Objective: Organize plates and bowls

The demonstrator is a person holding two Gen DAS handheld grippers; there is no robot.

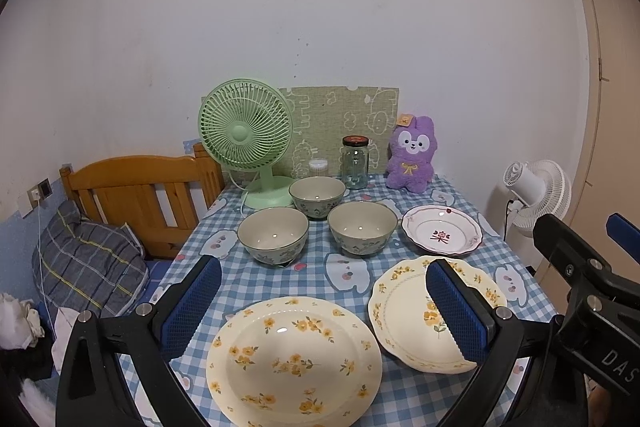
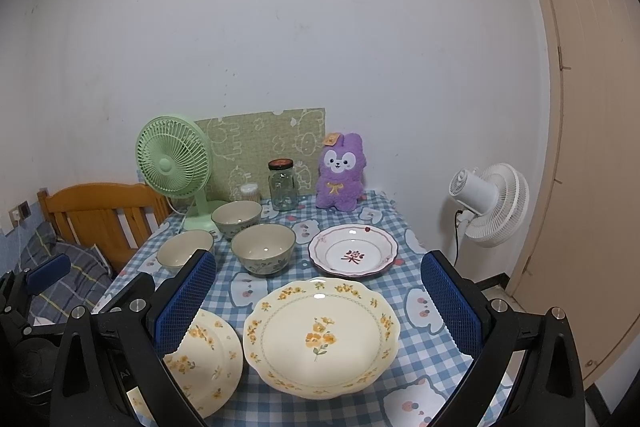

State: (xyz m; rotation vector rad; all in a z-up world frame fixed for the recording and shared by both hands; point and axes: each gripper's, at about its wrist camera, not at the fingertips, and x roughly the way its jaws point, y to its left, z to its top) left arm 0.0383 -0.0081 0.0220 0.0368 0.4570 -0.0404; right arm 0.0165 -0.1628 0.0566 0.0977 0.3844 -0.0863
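Note:
Three grey-green bowls (image 1: 273, 234) (image 1: 362, 229) (image 1: 317, 191) stand apart in a triangle mid-table. A white plate with a red flower (image 1: 442, 230) lies at the right. Nearer lie a round cream plate with yellow flowers (image 1: 294, 359) and a scalloped cream plate (image 2: 322, 335). My left gripper (image 1: 324, 307) hovers open above the round plate, holding nothing. Over the scalloped plate my right gripper (image 2: 320, 303) is open and empty too. In the right wrist view the same bowls (image 2: 263, 249) (image 2: 186, 251) (image 2: 237, 218) and red-flower plate (image 2: 353, 250) appear.
A green desk fan (image 1: 246, 139), glass jar (image 1: 355, 163), small cotton-swab tub (image 1: 319, 167) and purple plush toy (image 1: 412, 155) line the back of the blue checked tablecloth (image 1: 320, 275). A wooden bed frame (image 1: 140, 199) stands left; a white floor fan (image 2: 492, 205) and door (image 2: 580, 147) stand right.

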